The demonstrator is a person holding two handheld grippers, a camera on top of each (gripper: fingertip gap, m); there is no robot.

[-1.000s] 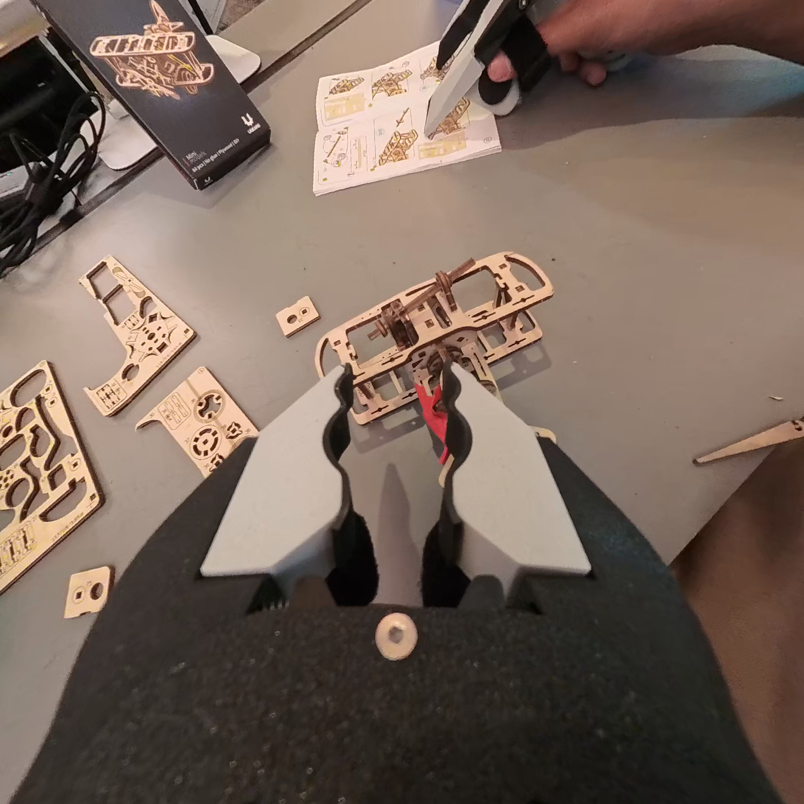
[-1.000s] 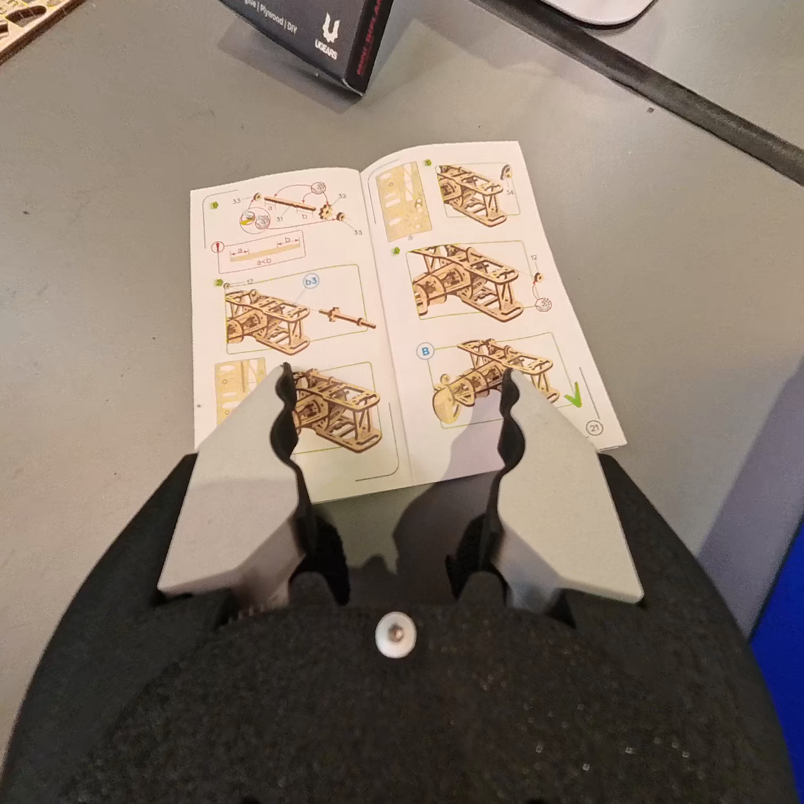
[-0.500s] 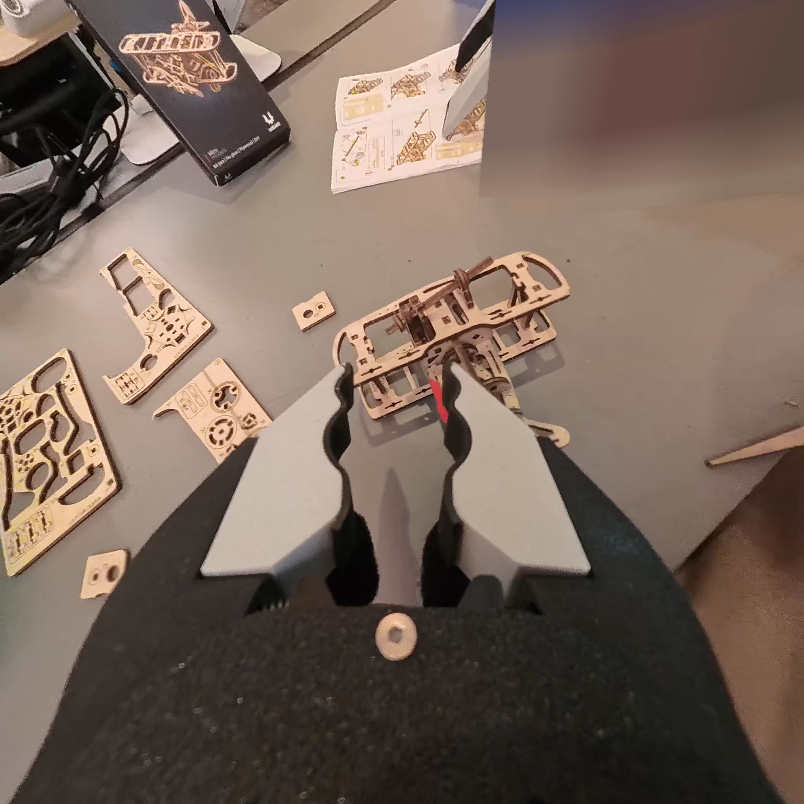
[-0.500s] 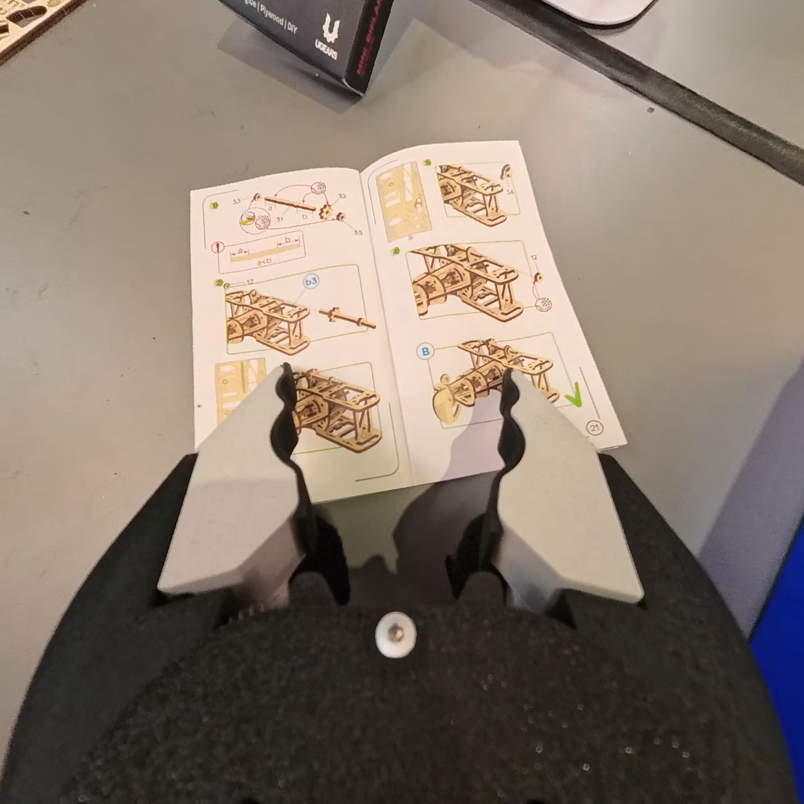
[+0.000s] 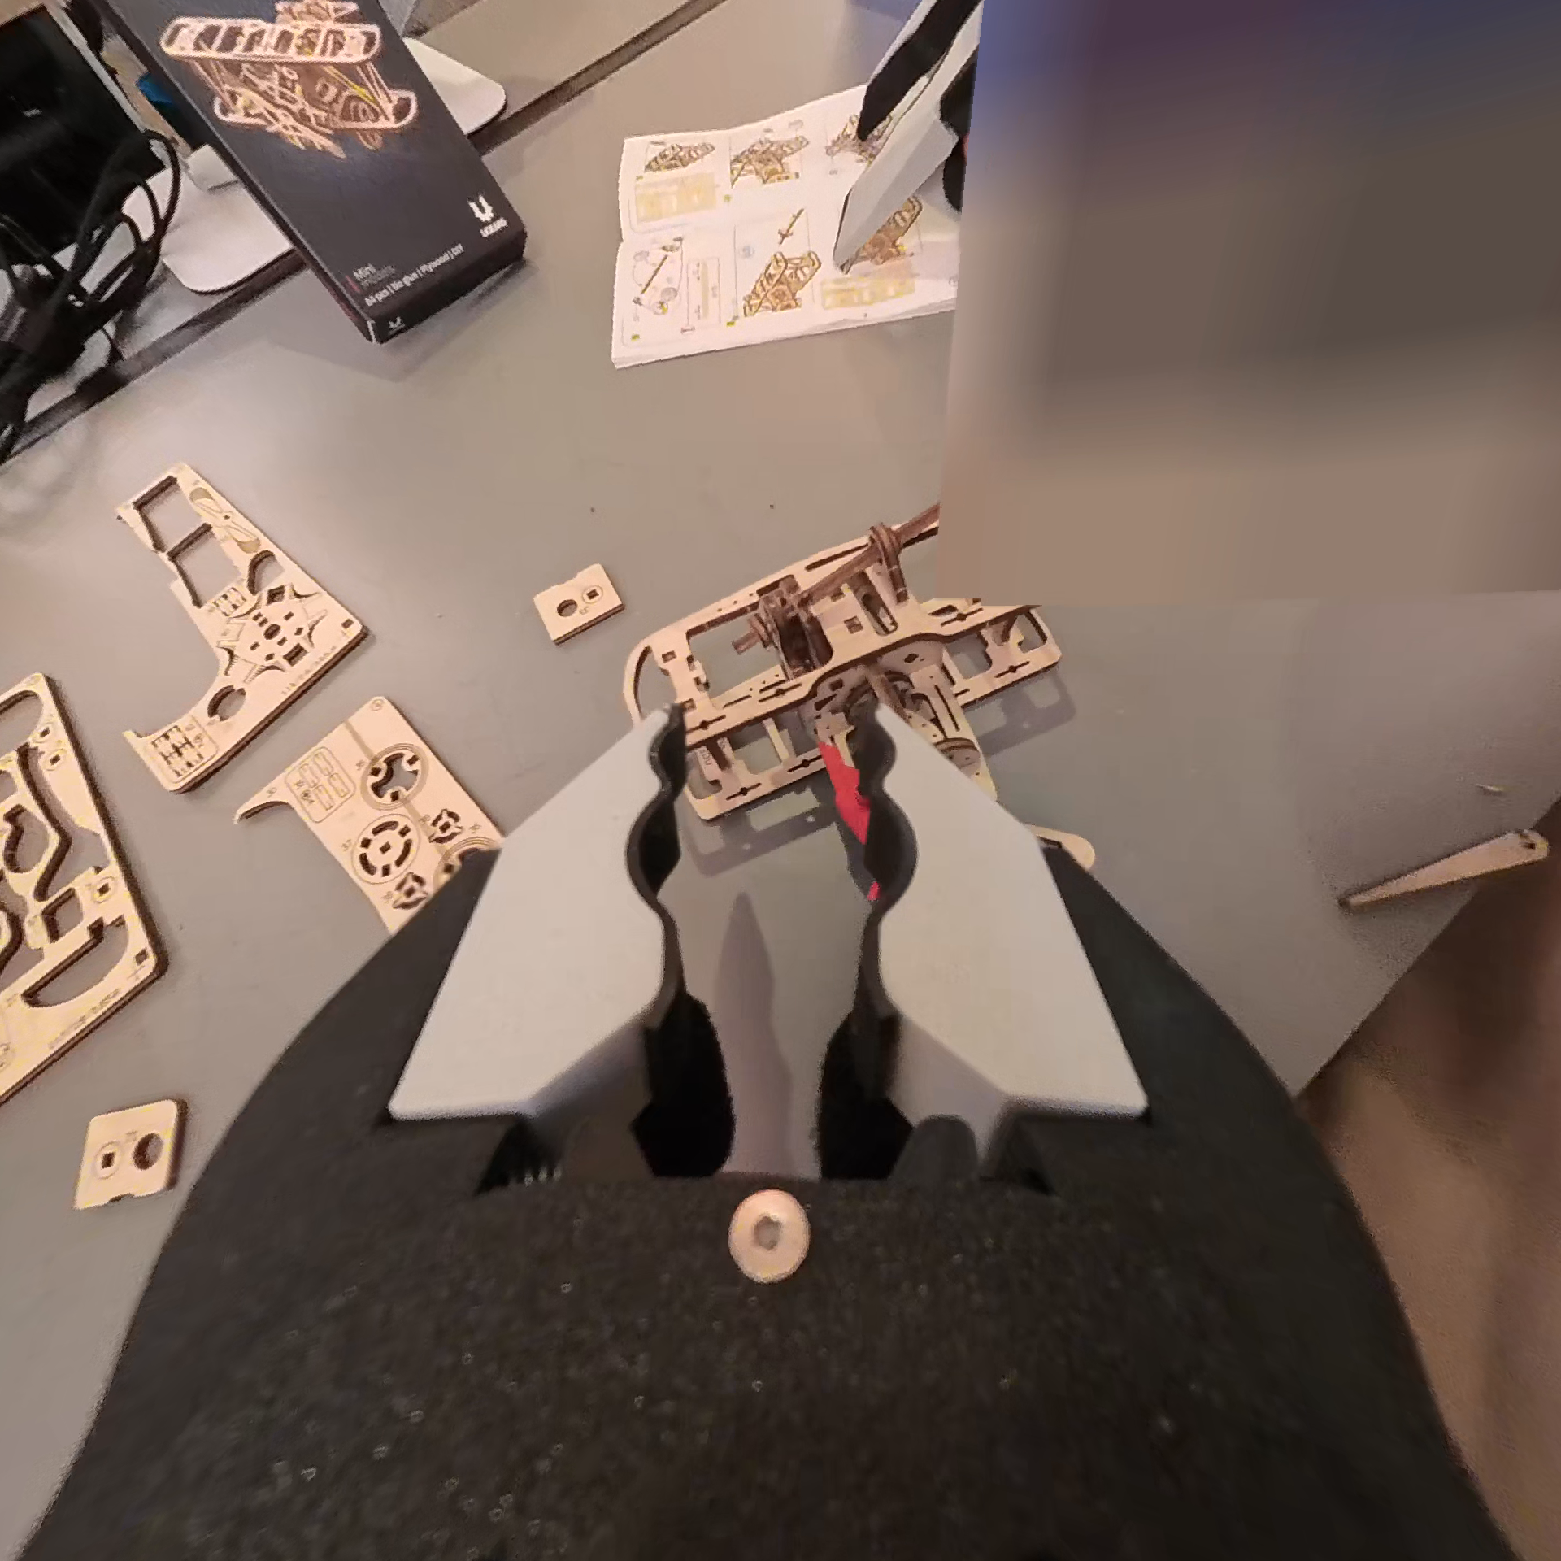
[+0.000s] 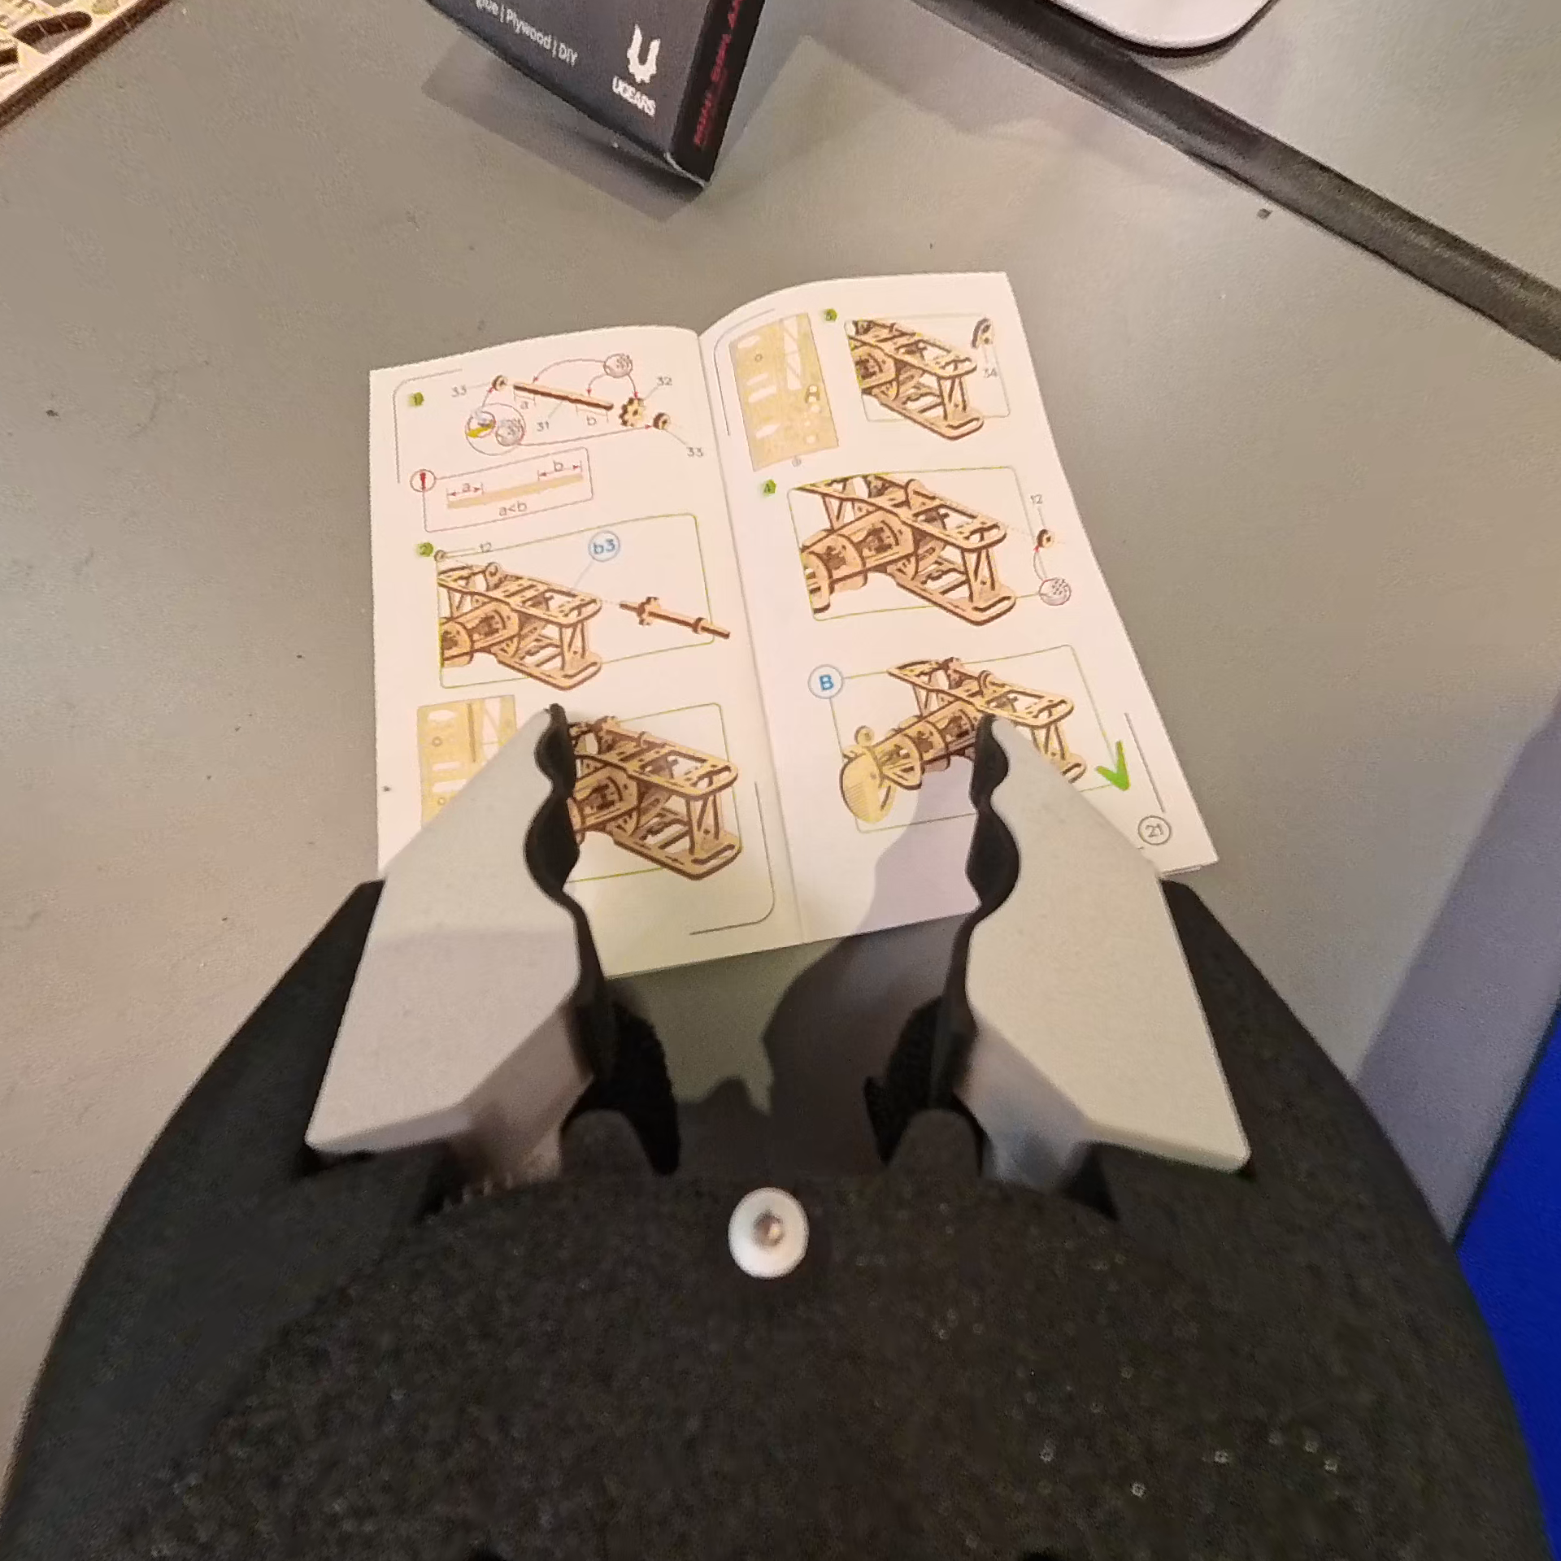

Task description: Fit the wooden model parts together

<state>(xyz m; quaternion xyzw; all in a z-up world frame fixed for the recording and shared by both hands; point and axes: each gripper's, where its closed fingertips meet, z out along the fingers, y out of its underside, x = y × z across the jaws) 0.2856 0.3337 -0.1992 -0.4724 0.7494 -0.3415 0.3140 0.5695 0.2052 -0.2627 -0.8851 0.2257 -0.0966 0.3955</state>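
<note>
A part-built wooden biplane model point(image 5: 845, 667) lies on the grey table point(image 5: 473, 473), with a red piece point(image 5: 845, 777) at its near side. My left gripper point(image 5: 773, 718) is open and empty, its fingertips just short of the model's near edge; the red piece lies by the right finger's inner face. My right gripper point(image 6: 769, 722) is open and empty, hovering over the open instruction booklet point(image 6: 760, 549). The booklet point(image 5: 735, 253) also shows in the left wrist view, with one finger point(image 5: 887, 169) of the right gripper above it. A blurred patch hides the model's right wing end.
A black kit box point(image 5: 338, 160) stands at the back left. Plywood part sheets point(image 5: 245, 625) point(image 5: 372, 811) point(image 5: 51, 887) lie left of the model, with small tabs point(image 5: 579, 601) point(image 5: 127, 1153). A wooden sliver point(image 5: 1453, 866) lies near the table's right edge. Cables point(image 5: 51, 253) lie far left. About 15 centimetres separates my left fingertips from the wooden sliver point(image 5: 1453, 866).
The left wrist view has swayed slightly, with the model staying just ahead of the fingertips. Both grippers keep the same opening. The right gripper has not moved.
</note>
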